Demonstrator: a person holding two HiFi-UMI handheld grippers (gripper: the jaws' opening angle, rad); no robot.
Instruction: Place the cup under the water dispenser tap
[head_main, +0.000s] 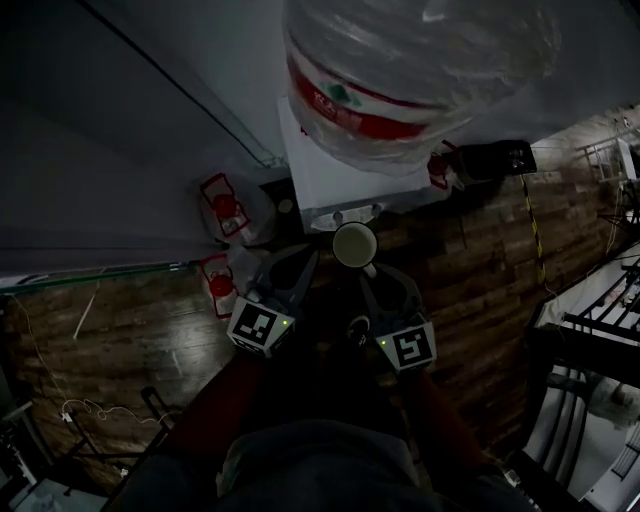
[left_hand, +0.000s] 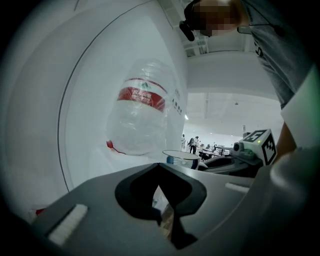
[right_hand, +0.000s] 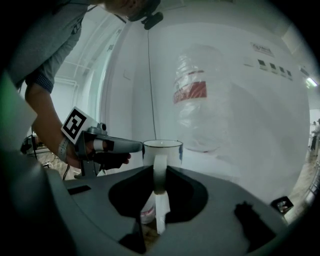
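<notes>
Gripped the cup by its handle with the right gripper, with the jaws closed on either side of the white loop. Held it upright and clear of the wooden floor, mouth up, with a blue mark showing on its side below the rim.

From the head view, carried it just in front of the white water dispenser, close to the small taps along the front edge. Could not tell whether it sat directly beneath one of them.

Had the left gripper shut on nothing, with the tips of its jaws met in a point and only a sliver of floor visible below them. Pointed it toward the dispenser too, just beside the cup on the left and about level with the rim, without touching the cup as far as could be seen. Wrapped the left hand round that gripper's grip, behind its cube of square markers.

Found a large water bottle seated on top of the dispenser, sheathed in clear plastic and banded with a red label. Noted two clear-wrapped things with red in them on the floor to the left of the dispenser, too dim to identify. Noted also a black box on the floor to its right.
</notes>
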